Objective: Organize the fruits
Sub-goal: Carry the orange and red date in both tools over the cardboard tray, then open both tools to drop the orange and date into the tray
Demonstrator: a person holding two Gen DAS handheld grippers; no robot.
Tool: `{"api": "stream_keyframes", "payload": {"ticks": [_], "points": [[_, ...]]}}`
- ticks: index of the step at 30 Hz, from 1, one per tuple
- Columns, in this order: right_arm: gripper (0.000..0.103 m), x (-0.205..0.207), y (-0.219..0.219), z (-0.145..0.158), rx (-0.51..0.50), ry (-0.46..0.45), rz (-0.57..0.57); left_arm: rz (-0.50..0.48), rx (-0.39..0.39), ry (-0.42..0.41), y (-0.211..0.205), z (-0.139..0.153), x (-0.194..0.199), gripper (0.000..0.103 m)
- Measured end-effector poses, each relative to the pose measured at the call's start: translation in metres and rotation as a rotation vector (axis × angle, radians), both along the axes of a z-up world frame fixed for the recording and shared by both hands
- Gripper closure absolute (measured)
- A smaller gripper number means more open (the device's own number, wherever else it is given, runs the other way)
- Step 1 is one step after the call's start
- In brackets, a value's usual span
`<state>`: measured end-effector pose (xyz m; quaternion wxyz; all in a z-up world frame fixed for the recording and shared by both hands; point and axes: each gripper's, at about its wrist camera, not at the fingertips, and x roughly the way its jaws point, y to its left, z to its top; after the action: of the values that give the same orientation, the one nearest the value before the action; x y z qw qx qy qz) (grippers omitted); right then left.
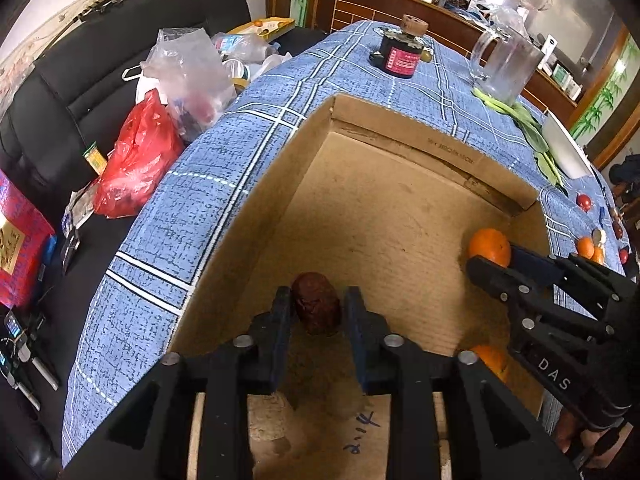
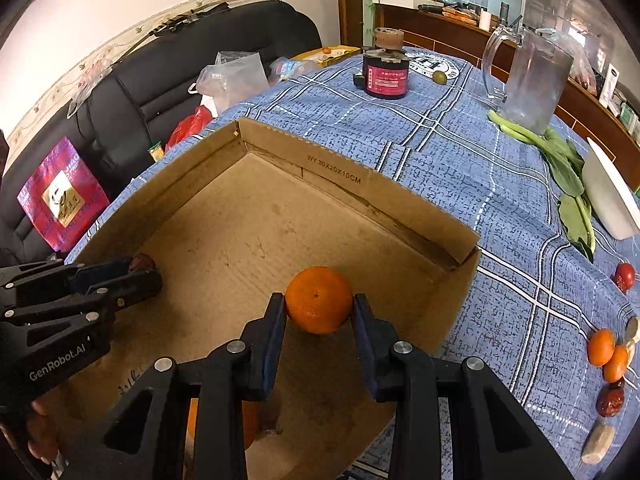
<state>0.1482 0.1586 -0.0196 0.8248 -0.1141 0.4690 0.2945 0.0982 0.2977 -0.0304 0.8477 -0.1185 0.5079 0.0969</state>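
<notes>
Over the open cardboard box (image 2: 420, 204) on the blue checked tablecloth (image 2: 460, 140), both grippers pointed steeply down. Between the left gripper (image 1: 316, 312) fingers sat a dark red date (image 1: 317, 307), low over the box floor with a sliver of space on each side, the jaws slightly spread. The right gripper (image 2: 319, 314) pinched an orange (image 2: 318, 299) inside the box, while 2 more oranges (image 2: 608, 354) lay outside on the cloth.

Home living/dining room: black sofa (image 2: 168, 80) upper left piled with shopping bags (image 1: 136, 164), checked tablecloth (image 2: 460, 152) centre, wooden sideboard (image 2: 460, 32) top right.
</notes>
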Motion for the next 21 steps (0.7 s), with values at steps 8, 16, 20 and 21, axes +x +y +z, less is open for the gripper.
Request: {"api": "stream_keyframes", "payload": {"ticks": [8,16,20,21], "points": [[0.061,-0.003,-0.005,0.005,0.006,0.005,-0.011,0.004,0.040,-0.001,-0.003,0.004,-0.007,0.062],[0.060,-0.014,-0.016,0.014,0.013,-0.006,-0.038,0.019,0.064,-0.017,-0.003,0.011,-0.023,0.056],[0.060,-0.022,-0.024,0.022,0.024,-0.015,-0.047,0.030,0.078,-0.027,-0.003,0.016,-0.033,0.056],[0.060,-0.025,-0.026,0.024,0.025,-0.018,-0.049,0.034,0.080,-0.029,-0.004,0.017,-0.035,0.056]]}}
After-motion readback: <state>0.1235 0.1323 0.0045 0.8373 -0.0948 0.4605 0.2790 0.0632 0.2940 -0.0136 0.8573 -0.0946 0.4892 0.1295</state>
